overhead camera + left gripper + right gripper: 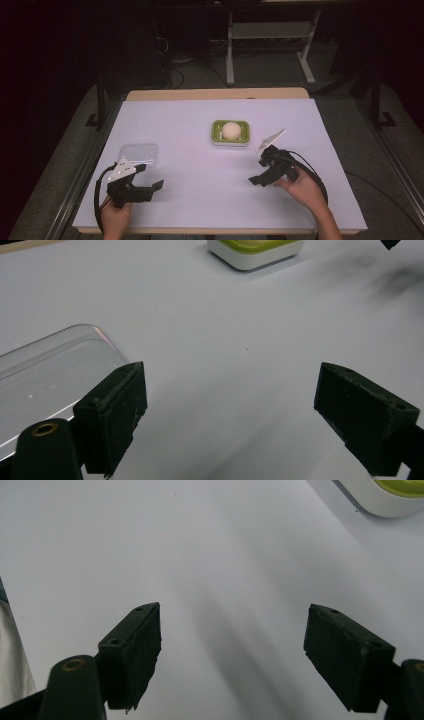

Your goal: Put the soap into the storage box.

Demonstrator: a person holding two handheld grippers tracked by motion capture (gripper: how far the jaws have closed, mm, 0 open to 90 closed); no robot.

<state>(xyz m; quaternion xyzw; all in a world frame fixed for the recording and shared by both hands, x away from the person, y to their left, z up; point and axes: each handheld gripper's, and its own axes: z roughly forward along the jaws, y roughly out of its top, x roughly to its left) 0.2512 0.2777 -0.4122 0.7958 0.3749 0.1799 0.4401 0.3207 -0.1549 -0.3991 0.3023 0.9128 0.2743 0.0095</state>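
A green and white container [230, 133] sits near the middle of the white table, with a pale round ball [230, 130] inside it. A clear plastic lid [139, 152] lies flat at the left. My left gripper [151, 176] hovers just in front of the lid, jaws wide apart and nothing between them. In the left gripper view the lid [50, 375] lies beside the left jaw and the container [255, 251] is far ahead. My right gripper [260, 171] is open at the right, below the container, whose corner [385, 497] appears top right in the right gripper view.
The white table top [190, 195] has a wooden strip along its far edge [215, 94]. Beyond it stand a white metal frame [270, 45] and cables on a dark floor. Metal rails run down both sides of the table.
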